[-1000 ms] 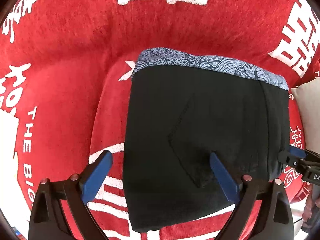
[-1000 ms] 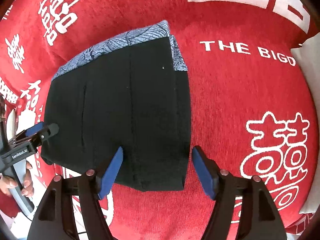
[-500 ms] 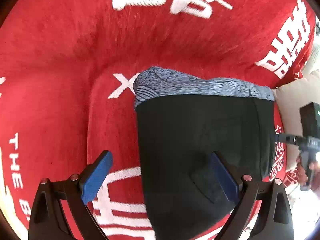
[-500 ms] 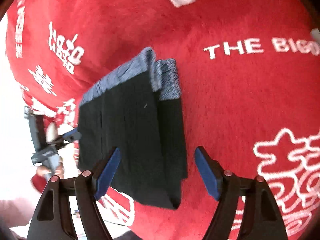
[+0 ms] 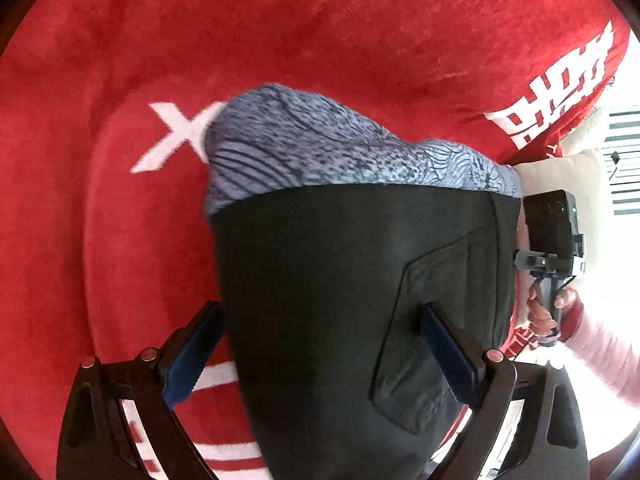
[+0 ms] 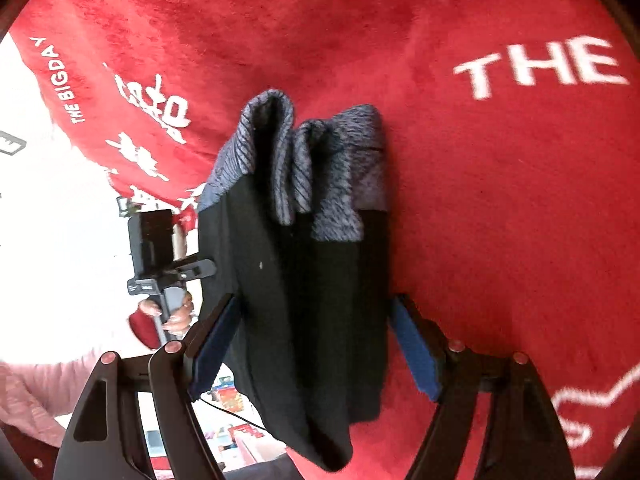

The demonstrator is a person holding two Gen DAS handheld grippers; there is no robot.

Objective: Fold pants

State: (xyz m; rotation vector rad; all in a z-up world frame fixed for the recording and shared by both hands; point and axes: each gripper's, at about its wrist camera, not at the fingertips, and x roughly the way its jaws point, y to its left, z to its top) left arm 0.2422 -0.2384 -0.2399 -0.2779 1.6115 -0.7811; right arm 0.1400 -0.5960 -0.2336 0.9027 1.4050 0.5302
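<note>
From both wrist views I can see that over the last second the pants have gone from lying flat on the red blanket to looming close under my cameras with their near end apparently raised, and the blue patterned band that lay as a flat strip now bulges into rounded loops. I read that as the folded bundle being lifted or tipped, so I'd judge the folding mostly done and this a last fold or a carry. The left tool stands wide open, its blue pads either side of the black cloth with nothing pinched between them that I can see; the right tool is equally spread, straddling the bundle's near edge. What actually supports the cloth I cannot tell. The bundle sits mid-blanket, its long axis running away from me, the patterned band at the far end and the black near end dropping out of view. The stacked layers show edge-on in the right view.
</note>
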